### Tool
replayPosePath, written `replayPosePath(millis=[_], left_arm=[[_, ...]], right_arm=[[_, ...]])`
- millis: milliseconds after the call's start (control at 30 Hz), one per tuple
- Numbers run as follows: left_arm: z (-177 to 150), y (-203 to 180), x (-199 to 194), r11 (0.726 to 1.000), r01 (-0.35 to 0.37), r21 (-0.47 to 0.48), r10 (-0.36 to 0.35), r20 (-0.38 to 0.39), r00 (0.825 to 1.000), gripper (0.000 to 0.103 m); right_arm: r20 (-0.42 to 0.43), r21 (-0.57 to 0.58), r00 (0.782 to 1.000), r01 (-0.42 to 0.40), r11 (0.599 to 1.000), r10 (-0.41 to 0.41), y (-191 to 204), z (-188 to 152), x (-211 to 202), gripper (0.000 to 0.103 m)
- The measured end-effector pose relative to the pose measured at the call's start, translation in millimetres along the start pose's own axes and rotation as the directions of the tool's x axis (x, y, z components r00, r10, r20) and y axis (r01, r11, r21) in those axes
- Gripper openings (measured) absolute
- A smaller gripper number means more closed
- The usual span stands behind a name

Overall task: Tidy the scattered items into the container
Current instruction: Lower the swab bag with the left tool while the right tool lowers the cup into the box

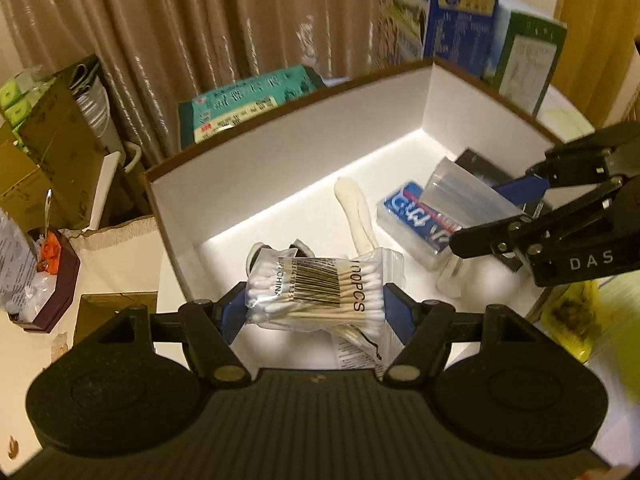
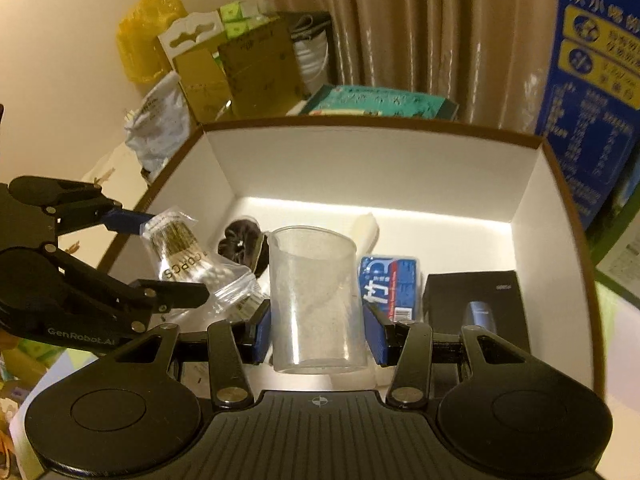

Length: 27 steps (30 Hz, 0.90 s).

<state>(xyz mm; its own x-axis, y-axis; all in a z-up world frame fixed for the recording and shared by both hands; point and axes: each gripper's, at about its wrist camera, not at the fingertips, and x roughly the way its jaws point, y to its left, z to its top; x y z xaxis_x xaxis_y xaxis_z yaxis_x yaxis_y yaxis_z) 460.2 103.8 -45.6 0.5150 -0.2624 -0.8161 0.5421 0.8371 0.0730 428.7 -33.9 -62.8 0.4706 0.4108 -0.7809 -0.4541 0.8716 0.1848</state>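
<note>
Left wrist view: left gripper [image 1: 316,300] clamped on a clear bag of cotton swabs [image 1: 316,286], blue pads pressing both ends, held above the near left part of a white box [image 1: 288,128]. Likely carried there for dropping inside. Already lying on the box floor: a cream-coloured tube-like object [image 1: 356,208], a blue packet [image 1: 416,220] and a black box [image 1: 476,164] at the far right. Entering from the right, the right gripper [image 1: 500,208] carrying a clear plastic cup [image 1: 468,196] over those items. Beyond the far wall, a green packet [image 1: 248,104] and brown curtains [image 1: 200,20].

Right wrist view: right gripper [image 2: 318,330] closed on the clear plastic cup [image 2: 316,296], pads squeezing its lower sides, cup upright and poised over the near middle of the white box [image 2: 376,160], apparently ready for setting down. Behind the cup, a dark hair scrunchie [image 2: 240,246], the cream-coloured tube-like object [image 2: 366,228], the blue packet [image 2: 390,280] and, near right, the black box [image 2: 476,304]. At left, the left gripper [image 2: 160,252] gripping the bag of cotton swabs [image 2: 188,256] just inside the left wall. Tall blue carton [image 2: 592,80] outside at far right.
</note>
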Motion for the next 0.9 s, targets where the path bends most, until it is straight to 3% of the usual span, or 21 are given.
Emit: replayPosePath(millis=[100, 200, 467, 500, 600, 900], left_arm=[[0, 2, 6, 1.0, 0.002, 0.002, -0.002, -0.005, 1.0, 0.069], [2, 4, 8, 1.0, 0.006, 0.004, -0.006, 0.002, 1.0, 0.076], [7, 9, 10, 1.0, 0.0, 0.016, 0.0, 0.011, 1.0, 0.076], [7, 9, 11, 1.0, 0.001, 0.016, -0.001, 0.01, 1.0, 0.076], [7, 10, 11, 1.0, 0.005, 0.018, -0.005, 0.004, 1.0, 0.076], [2, 7, 6, 1.0, 0.005, 0.015, -0.005, 0.001, 1.0, 0.082]], right_arm=[[-0.017, 0.006, 1.0, -0.003, 1.0, 0.003, -1, -1, 6, 0.045], [-0.031, 0.006, 1.0, -0.004, 1.0, 0.005, -1, 0, 12, 0.045], [-0.036, -0.018, 0.999, 0.024, 1.0, -0.024, 4, -2, 24, 0.045], [-0.027, -0.023, 0.999, 0.029, 0.999, -0.029, 4, -2, 25, 0.047], [-0.005, -0.031, 0.999, 0.048, 0.998, -0.048, 4, -1, 24, 0.075], [-0.021, -0.026, 0.998, 0.058, 0.998, -0.058, -5, -9, 4, 0.091]])
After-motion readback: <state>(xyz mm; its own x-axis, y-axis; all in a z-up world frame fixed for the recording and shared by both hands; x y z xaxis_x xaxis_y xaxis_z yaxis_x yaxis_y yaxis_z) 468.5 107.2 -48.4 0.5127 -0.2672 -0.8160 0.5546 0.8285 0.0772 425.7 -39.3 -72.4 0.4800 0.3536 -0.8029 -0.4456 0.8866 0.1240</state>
